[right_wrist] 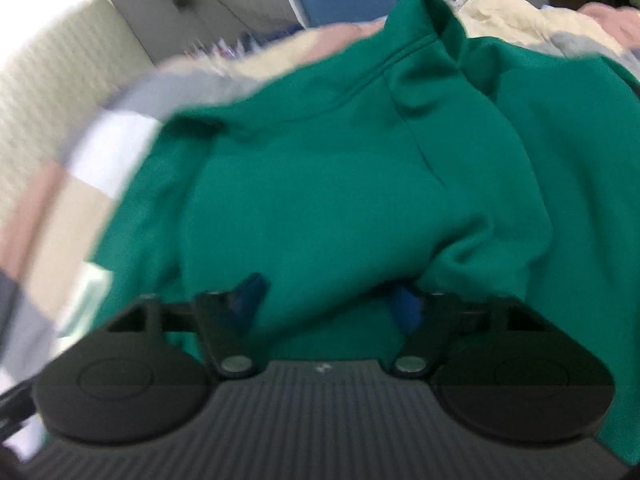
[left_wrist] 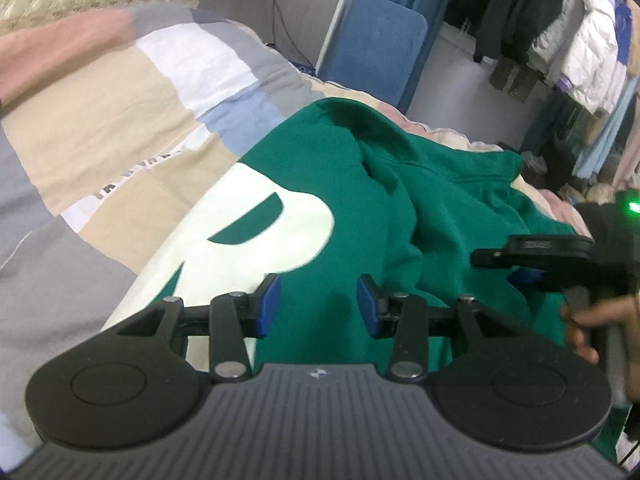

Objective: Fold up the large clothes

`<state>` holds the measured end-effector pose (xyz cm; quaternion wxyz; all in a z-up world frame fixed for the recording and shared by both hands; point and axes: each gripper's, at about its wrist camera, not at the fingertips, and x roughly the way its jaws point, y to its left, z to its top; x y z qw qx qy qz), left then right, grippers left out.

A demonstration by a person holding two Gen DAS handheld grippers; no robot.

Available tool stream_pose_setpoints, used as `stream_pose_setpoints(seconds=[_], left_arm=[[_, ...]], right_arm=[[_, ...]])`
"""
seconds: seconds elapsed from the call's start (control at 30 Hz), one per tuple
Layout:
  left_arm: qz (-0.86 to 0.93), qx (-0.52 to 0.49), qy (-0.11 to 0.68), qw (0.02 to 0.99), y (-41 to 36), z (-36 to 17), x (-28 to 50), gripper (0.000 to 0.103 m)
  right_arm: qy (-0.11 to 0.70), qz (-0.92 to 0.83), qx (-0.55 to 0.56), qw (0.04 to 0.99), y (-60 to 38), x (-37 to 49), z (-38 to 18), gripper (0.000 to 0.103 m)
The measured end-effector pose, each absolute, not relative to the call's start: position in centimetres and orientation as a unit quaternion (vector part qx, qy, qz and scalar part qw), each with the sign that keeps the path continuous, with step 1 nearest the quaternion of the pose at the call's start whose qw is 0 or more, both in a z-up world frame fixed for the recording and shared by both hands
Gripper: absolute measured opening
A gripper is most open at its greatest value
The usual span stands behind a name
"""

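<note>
Though rumpled — soft green sweatshirt (left_wrist: 420, 208)

The left wrist camera is looking forward and downward along the left gripper (left_wrist: 318, 306), sitting close above the green sweatshirt (left_wrist: 400, 208) that is lying on the patchwork quilt (left_wrist: 120, 120). It is facing across the quilt toward the far edge, taking in the wall, a blue panel (left_wrist: 376, 40) and hanging clothes (left_wrist: 580, 48) at the right. The right gripper (left_wrist: 532, 256) is showing at its right edge. The right wrist camera is looking steeply down along the right gripper (right_wrist: 330, 304), nearer the sweatshirt (right_wrist: 320, 200), perhaps almost touching it; its picture is blurring. Both views are sharing the sweatshirt and the quilt's (right_wrist: 72, 208) far edge.
</note>
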<state>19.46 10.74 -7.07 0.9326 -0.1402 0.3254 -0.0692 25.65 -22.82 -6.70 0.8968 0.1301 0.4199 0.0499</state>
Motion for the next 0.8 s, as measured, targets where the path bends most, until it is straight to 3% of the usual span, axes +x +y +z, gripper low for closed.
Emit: stream_pose_setpoints(seconds=[0.03,0.2,0.5,0.6,0.7,0.77,0.8], left_arm=[[-0.068,-0.148,0.323,0.932,11.2,-7.3,19.7,0.048],[-0.061,-0.193,0.315,0.927,12.7,-8.1,21.9,0.048],[-0.092,-0.194,0.299,0.930,12.9,-10.5,25.2,0.052],[-0.096,-0.211,0.301,0.925,13.1,-11.4,26.0,0.054],[-0.095,-0.216,0.301,0.924,12.8,-11.9,26.7,0.055],[-0.096,-0.215,0.300,0.924,12.5,-12.3,27.0,0.056],[-0.097,-0.216,0.301,0.924,12.5,-12.5,27.1,0.056]], right_arm=[[0.425,0.043,0.109,0.897,-22.4,27.1,-6.6,0.025],[0.382,0.041,0.057,0.921,-21.4,35.0,-1.4,0.019],[0.247,0.011,-0.004,0.969,-19.1,49.8,6.8,0.019],[0.197,0.004,-0.022,0.980,-18.7,52.9,6.1,0.019],[0.211,-0.004,-0.028,0.977,-18.8,55.1,3.3,0.022],[0.228,0.000,-0.007,0.974,-19.2,55.5,1.1,0.028],[0.234,0.008,-0.002,0.972,-19.5,55.4,0.4,0.037]])
